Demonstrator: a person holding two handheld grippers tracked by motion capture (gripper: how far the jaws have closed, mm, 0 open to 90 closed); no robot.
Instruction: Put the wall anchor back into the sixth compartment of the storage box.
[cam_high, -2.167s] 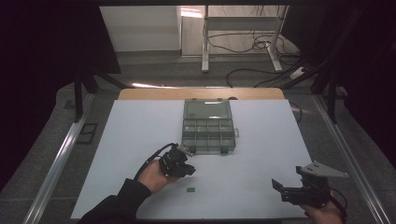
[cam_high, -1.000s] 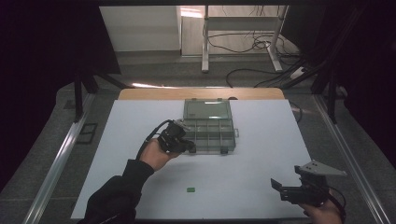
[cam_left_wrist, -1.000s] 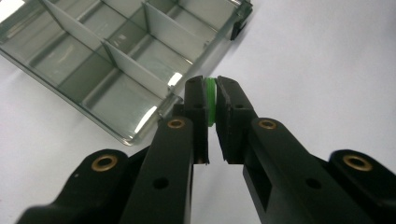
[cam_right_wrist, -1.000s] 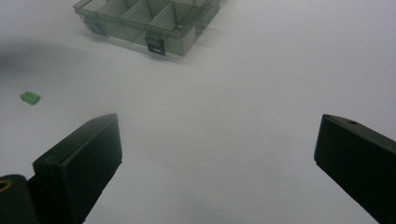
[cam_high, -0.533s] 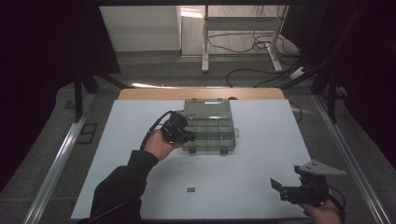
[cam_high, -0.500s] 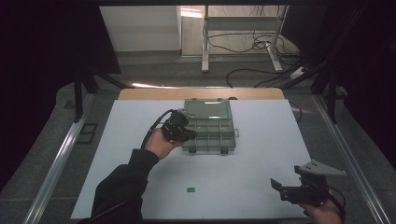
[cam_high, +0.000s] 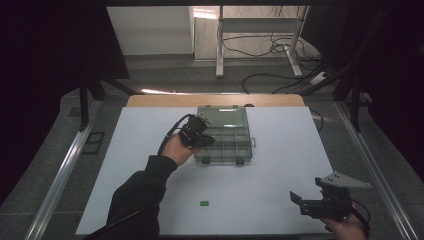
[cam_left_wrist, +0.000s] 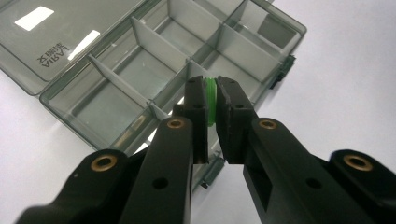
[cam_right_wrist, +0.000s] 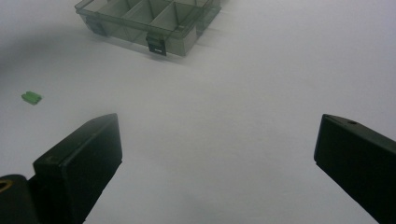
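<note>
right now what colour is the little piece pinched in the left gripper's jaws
Bright green. The little piece shows best in the left gripper view, clamped by the left gripper.

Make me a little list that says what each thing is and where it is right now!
box: clear grey divider box on the white table, lid open
left hand-held gripper: above the box's near-left part, shut on a small green piece
right hand-held gripper: near the table's front right corner, jaws wide open, nothing between them
other green piece: lying on the table in front of the box, apart from both grippers
compartments: those seen in the left gripper view look empty
</note>
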